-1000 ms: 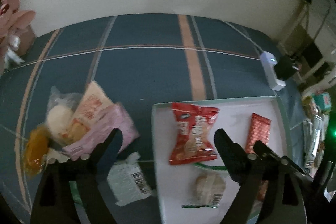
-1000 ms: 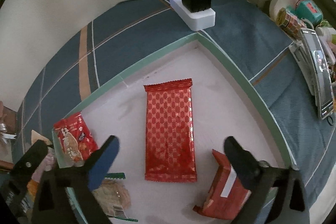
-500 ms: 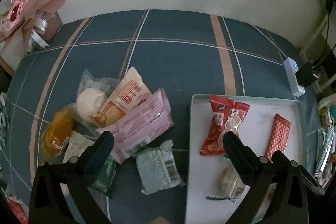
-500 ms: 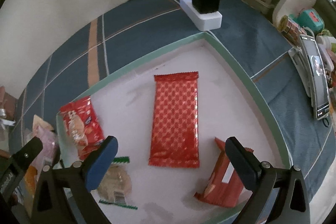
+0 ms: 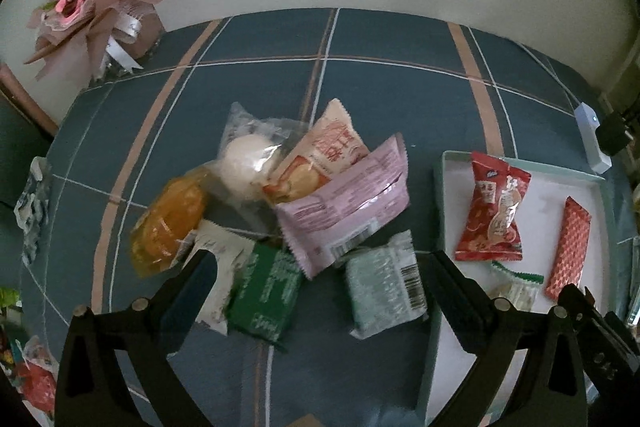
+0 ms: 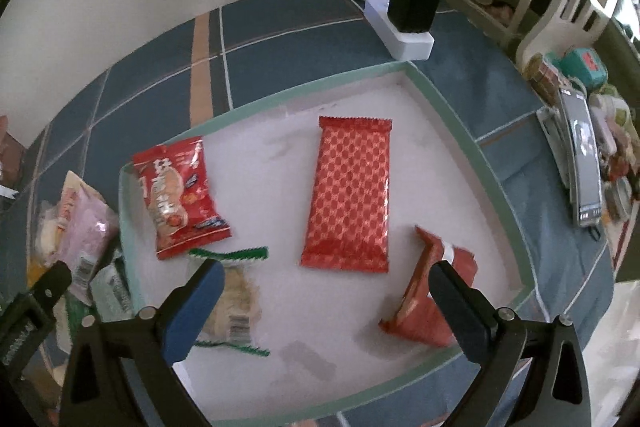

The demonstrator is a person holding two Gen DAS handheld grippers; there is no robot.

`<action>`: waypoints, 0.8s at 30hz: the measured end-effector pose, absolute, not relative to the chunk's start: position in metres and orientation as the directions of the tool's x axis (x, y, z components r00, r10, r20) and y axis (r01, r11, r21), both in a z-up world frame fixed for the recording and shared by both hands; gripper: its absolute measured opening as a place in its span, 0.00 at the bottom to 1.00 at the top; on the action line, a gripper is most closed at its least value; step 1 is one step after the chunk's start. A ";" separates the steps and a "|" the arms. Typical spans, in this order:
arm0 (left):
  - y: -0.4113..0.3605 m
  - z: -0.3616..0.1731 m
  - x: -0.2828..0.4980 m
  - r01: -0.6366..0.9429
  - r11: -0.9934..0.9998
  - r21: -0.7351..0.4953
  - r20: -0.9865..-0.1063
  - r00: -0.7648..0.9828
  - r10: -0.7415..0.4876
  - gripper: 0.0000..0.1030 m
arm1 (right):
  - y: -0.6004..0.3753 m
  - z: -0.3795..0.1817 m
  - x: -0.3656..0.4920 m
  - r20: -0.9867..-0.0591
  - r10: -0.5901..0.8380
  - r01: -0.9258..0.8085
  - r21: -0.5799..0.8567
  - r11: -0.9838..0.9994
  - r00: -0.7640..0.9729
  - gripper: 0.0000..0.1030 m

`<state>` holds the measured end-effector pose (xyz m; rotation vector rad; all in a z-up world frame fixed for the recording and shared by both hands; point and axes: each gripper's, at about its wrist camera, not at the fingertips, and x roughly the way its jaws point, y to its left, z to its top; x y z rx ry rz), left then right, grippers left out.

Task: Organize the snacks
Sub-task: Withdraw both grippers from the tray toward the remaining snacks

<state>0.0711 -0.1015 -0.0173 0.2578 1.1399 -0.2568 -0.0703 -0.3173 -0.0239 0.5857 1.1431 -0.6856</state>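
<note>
A heap of loose snacks lies on the blue plaid cloth [image 5: 360, 87]: an orange packet [image 5: 168, 223], a white bun in clear wrap [image 5: 244, 163], a lilac pack [image 5: 348, 203], a dark green pack [image 5: 266, 291] and a pale green pack [image 5: 384, 283]. My left gripper [image 5: 320, 261] hovers over the near side of this heap, open wide, holding nothing. The white tray [image 6: 452, 123] with a green rim holds a red patterned bar [image 6: 350, 195], a red snack bag [image 6: 178, 199], a clear cracker packet [image 6: 236, 303] and a folded red packet [image 6: 424, 303]. Above the tray my right gripper [image 6: 325, 271] is open and empty.
A white power strip with a black adapter [image 6: 408, 27] sits just beyond the tray's far corner. A phone [image 6: 584, 163] and small clutter line the right side. A pink bouquet [image 5: 92, 7] stands at the far left by the wall.
My left gripper has swung left from the tray to over the loose heap, and its jaws have spread wider. The right gripper has shifted and rolled a little over the tray, still open.
</note>
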 end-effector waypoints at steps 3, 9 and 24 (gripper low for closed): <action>-0.098 -0.014 0.065 0.336 0.938 0.080 -0.912 0.405 -0.067 1.00 | -0.307 -0.019 -0.071 -0.947 -0.174 0.741 0.090 0.665 0.271 1.00; -0.089 -0.012 0.052 0.364 0.926 0.099 -0.908 0.414 -0.066 1.00 | -0.271 -0.019 -0.066 -0.967 -0.131 0.688 0.059 0.723 0.220 1.00; -0.030 -0.008 0.036 0.305 0.948 0.090 -0.899 0.434 -0.054 1.00 | -0.212 -0.010 -0.073 -0.963 -0.110 0.612 0.066 0.788 0.246 1.00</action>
